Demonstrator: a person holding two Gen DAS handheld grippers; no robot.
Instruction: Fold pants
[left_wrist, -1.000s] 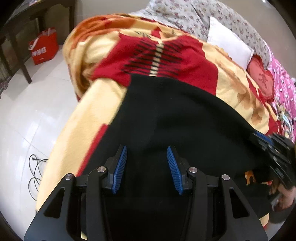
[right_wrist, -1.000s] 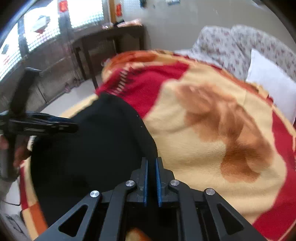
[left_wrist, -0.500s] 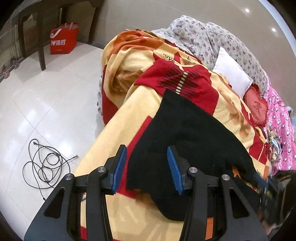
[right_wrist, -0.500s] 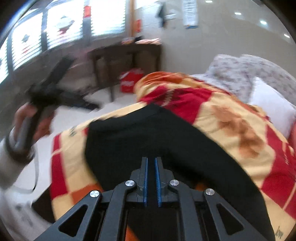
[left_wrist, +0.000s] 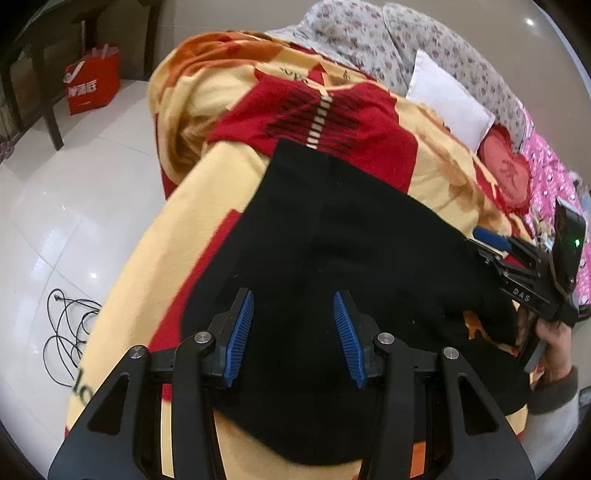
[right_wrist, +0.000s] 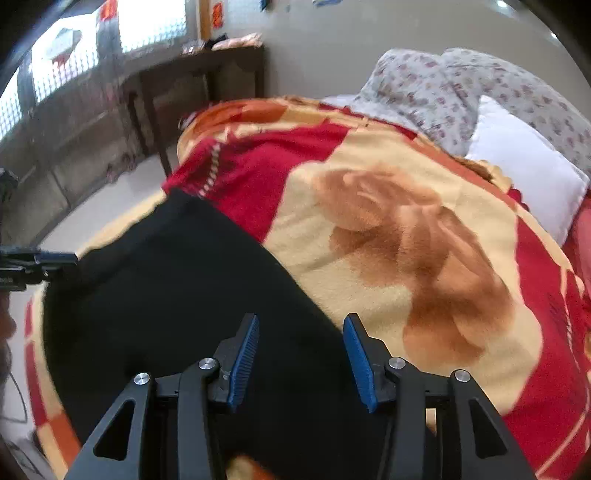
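Observation:
Black pants (left_wrist: 332, 236) lie spread on a yellow, red and orange blanket (left_wrist: 207, 206) on a bed. My left gripper (left_wrist: 293, 332) is open and empty, just above the near end of the pants. My right gripper (right_wrist: 301, 349) is open and empty over the pants' right edge (right_wrist: 192, 295). The right gripper also shows in the left wrist view (left_wrist: 484, 233) at the pants' far right side. The left gripper shows in the right wrist view (right_wrist: 70, 257) at the left edge.
A white pillow (left_wrist: 447, 96) and floral bedding (left_wrist: 369, 40) lie at the bed's head. A pink cover (left_wrist: 554, 184) is at the right. A red bag (left_wrist: 92, 83), a dark table (right_wrist: 195, 74) and a black cable (left_wrist: 66, 325) are on the white floor.
My right gripper has opened and let go of the pants. My left gripper has come back down close over the pants. The pants now lie flat on the blanket.

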